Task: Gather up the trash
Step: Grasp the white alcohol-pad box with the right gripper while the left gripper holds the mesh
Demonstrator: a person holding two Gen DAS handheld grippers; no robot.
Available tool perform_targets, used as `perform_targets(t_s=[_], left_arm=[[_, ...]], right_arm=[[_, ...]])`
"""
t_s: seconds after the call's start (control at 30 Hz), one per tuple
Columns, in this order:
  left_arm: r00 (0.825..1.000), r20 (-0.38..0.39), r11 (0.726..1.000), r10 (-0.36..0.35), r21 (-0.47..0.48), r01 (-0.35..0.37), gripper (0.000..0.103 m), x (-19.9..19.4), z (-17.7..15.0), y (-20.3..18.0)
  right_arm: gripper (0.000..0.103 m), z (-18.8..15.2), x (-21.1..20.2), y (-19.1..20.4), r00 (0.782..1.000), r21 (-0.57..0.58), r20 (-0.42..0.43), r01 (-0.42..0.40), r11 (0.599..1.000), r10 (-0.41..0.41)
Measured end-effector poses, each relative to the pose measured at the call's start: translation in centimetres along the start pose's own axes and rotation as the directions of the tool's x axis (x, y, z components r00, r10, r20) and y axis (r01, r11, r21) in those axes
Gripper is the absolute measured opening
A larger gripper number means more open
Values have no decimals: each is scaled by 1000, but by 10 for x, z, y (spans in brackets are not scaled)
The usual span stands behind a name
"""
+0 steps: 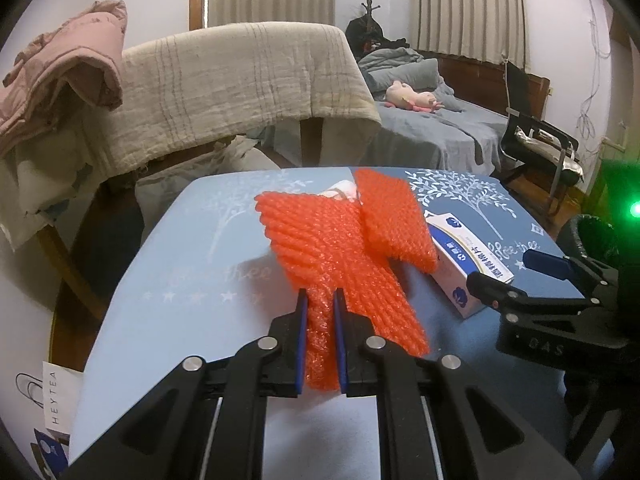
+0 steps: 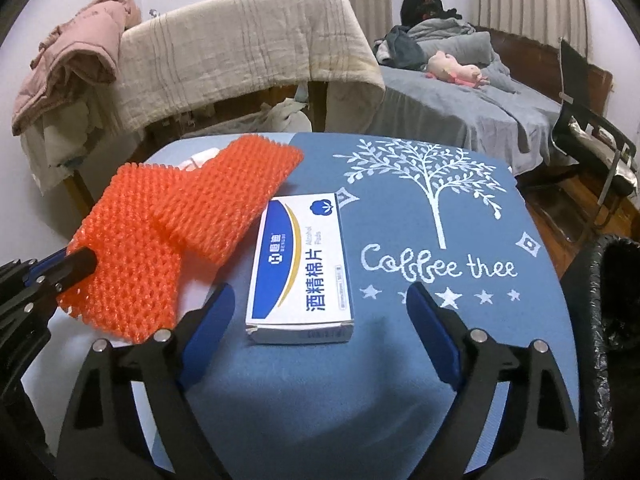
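An orange foam net sleeve [image 1: 340, 236] lies folded on the blue table cloth [image 1: 192, 264]. My left gripper [image 1: 321, 300] is shut on its near end. The sleeve also shows in the right wrist view [image 2: 176, 220], with the left gripper [image 2: 80, 260] at its left end. A white and blue box of alcohol pads [image 2: 302, 264] lies flat in front of my right gripper [image 2: 320, 300], which is open and empty with the box between its fingers' line. The box [image 1: 468, 264] and the right gripper [image 1: 516, 276] show at the right of the left wrist view. Something white [image 1: 342, 190] is partly hidden behind the sleeve.
A black bin lined with a black bag [image 2: 616, 320] stands at the table's right edge. A chair draped with a beige blanket [image 2: 248, 48] stands behind the table. A bed [image 2: 460, 92] and a black chair [image 2: 592, 132] are further back. A paper bag [image 1: 60, 400] is at lower left.
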State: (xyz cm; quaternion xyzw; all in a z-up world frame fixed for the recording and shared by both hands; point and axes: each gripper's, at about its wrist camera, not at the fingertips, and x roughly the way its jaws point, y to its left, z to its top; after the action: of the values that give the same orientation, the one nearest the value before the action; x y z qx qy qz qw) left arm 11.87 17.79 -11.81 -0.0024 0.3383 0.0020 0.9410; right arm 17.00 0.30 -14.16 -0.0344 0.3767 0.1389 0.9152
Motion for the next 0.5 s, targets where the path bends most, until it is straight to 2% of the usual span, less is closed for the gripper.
perform_targets(t_s=[0.2,0.33,0.5], left_arm=[[1000,-4,1000,-7,-15,7,12,1,-2,3],[1000,-2,1000,-9,-10,9,12,1,-1,2],[1000,7,1000,-15,-10,15,12,-4,2,0]], right_arm=[[69,0,14,0,998,1,-58,-28,1000,28],[54,0,22,0,992,9,-106,-71,997,71],[54,0,13,-2,994,7,-80,-69,998,69]])
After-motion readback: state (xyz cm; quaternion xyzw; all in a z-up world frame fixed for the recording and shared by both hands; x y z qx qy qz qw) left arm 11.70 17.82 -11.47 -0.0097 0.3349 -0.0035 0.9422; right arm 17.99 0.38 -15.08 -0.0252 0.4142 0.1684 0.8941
